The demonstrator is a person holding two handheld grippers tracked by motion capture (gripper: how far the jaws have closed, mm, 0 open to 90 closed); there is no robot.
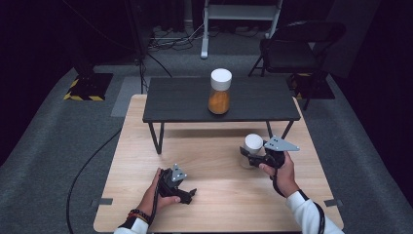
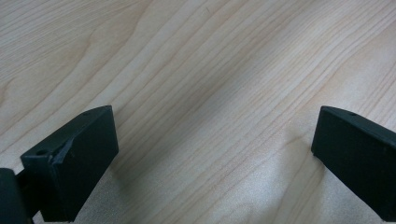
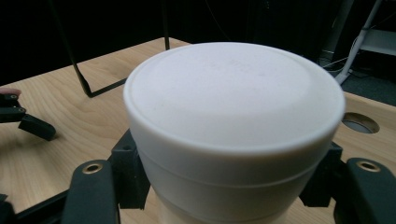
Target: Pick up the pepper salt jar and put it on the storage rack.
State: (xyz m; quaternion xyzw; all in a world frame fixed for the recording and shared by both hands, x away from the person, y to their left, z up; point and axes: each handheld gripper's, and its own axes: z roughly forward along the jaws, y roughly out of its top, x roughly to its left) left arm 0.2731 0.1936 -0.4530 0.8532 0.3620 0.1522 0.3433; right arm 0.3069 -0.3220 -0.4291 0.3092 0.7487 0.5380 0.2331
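Clamping your right gripper point(image 1: 247, 155) just under the white lid of the jar point(image 3: 233, 121) at the table's point(image 1: 219, 195) right, treat it as rigid, smooth and slippery, while your left gripper point(image 2: 212, 154) rests open.

In the lower left of the high view, the person's left hand point(image 1: 163, 192), bare with a beaded band at the wrist, grips the black left tongs point(image 1: 191, 194) low and nearly level, tips aimed toward the right of the frame. In the left gripper view its two jaws stand wide apart with nothing between them. In the lower right, the right hand point(image 1: 282, 170), in a white sleeve, holds the black right tongs point(image 1: 246, 155) pointing left, jaws pressed against both sides of a white-lidded jar point(image 3: 233, 121).
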